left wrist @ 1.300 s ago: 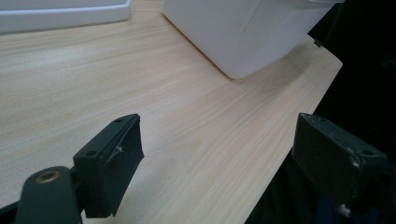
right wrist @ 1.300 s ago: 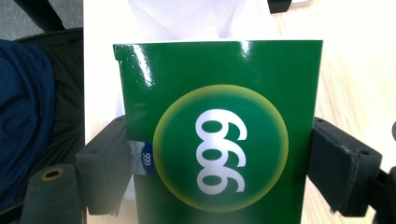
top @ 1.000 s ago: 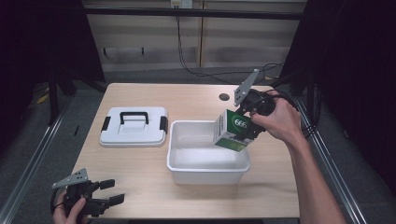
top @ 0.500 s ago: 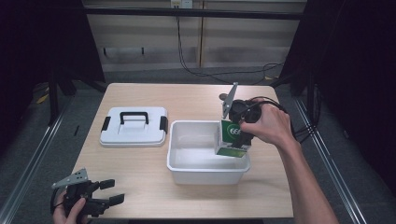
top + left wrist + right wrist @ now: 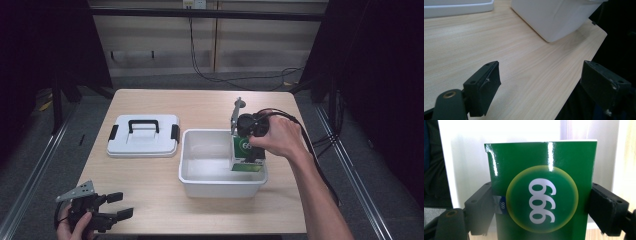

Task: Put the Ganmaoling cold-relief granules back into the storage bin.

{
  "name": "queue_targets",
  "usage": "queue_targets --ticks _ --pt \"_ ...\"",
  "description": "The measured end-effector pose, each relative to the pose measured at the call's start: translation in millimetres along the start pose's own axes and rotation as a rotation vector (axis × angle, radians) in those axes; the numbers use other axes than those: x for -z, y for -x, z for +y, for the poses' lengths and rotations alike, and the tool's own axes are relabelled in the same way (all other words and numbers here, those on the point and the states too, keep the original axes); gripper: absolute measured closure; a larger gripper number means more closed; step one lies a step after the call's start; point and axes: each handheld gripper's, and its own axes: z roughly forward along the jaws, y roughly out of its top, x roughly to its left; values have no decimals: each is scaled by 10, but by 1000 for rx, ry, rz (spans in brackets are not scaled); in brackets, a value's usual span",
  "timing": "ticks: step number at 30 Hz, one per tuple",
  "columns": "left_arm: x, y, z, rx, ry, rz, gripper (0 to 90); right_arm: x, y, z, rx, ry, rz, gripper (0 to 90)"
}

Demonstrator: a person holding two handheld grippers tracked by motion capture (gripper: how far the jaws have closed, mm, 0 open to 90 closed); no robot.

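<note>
Right gripper (image 5: 248,142), centre-right of the high view: its jaws are clamped on a green box (image 5: 247,154), which sits low inside the right end of the white bin (image 5: 200,181). The person's hand covers most of the gripper body there, and the box's upper part is hidden behind it.

Right gripper view: the green box (image 5: 541,192) takes up the middle, a jaw pressed to each side. A yellow-ringed circle with white digits sits on its face. The bottom of the box is cut off by the lower frame edge; the small print on the blue tag at its left edge is unreadable. Pale bin wall behind.

Left gripper (image 5: 107,207), lower left of the high view, at the counter (image 5: 150,175) edge: jaws spread wide, holding nothing. Hand partly cut off by the frame bottom.

Left gripper view: bare wood between the jaws; a bin corner (image 5: 556,17) in the upper right, top cut off.

White lid (image 5: 144,135) with a black handle lies left of the bin, apart from it.
</note>
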Motion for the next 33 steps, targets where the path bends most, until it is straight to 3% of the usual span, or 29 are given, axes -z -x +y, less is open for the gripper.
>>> queue_targets --ticks 8,21,23,27,33 --pt "3 1 0 -2 1 1 160 -116 20 64 15 -25 12 159" --pt "9 2 1 -2 6 5 160 -342 58 60 -18 -64 42 157" --pt "10 -1 0 -1 6 5 160 -371 74 69 -4 -68 45 155" --pt "7 1 0 0 3 1 160 -413 69 95 -31 -86 55 154" --pt "8 -1 0 -1 5 2 160 -506 81 87 -21 -93 59 153"
